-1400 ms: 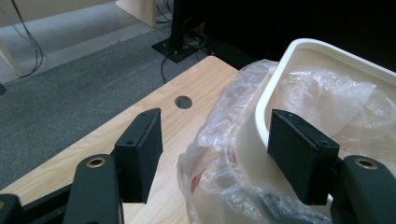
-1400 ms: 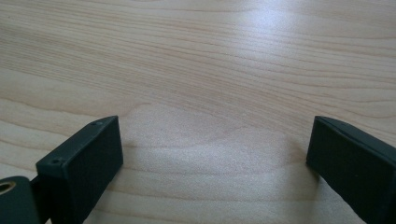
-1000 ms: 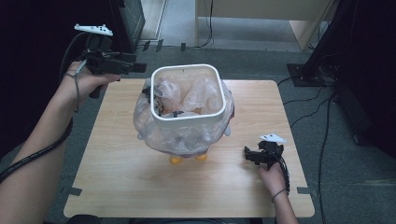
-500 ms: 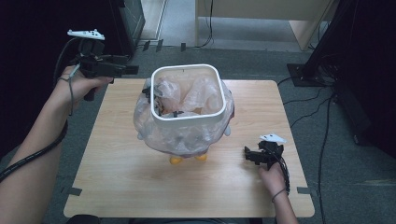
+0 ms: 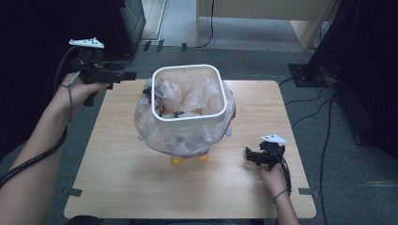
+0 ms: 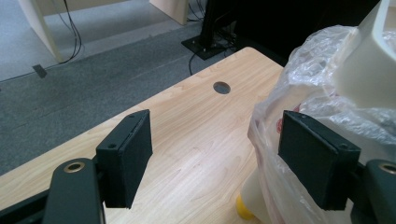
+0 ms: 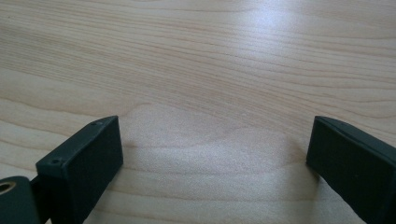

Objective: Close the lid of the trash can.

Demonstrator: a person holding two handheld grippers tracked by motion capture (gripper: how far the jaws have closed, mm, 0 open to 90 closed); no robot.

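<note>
A white square-rimmed bin (image 5: 187,117) stands mid-table on yellow feet (image 5: 177,161). It is lined with a clear plastic bag (image 5: 178,138) that billows out under the rim. Small black clips (image 5: 149,91) sit on the rim's left side. My left gripper (image 5: 131,75) hovers over the table's far left corner, pointing at the bin from a short way off. Its jaws (image 6: 215,140) have just been opening, with nothing between them; the bag (image 6: 303,93) lies just beyond the right jaw. My right gripper (image 5: 248,156) rests low on the table at the front right, open (image 7: 215,154) over bare wood.
The wooden table (image 5: 117,187) has a round cable hole (image 6: 221,87) near its far edge. Grey carpet surrounds it, with cables and a black stand base (image 5: 307,75) at the right. Pale wooden furniture (image 5: 263,9) stands at the back.
My left gripper has drawn left and slightly down, away from the bin's rim, and its jaws stand wider. The right hand and the bin have not moved.
</note>
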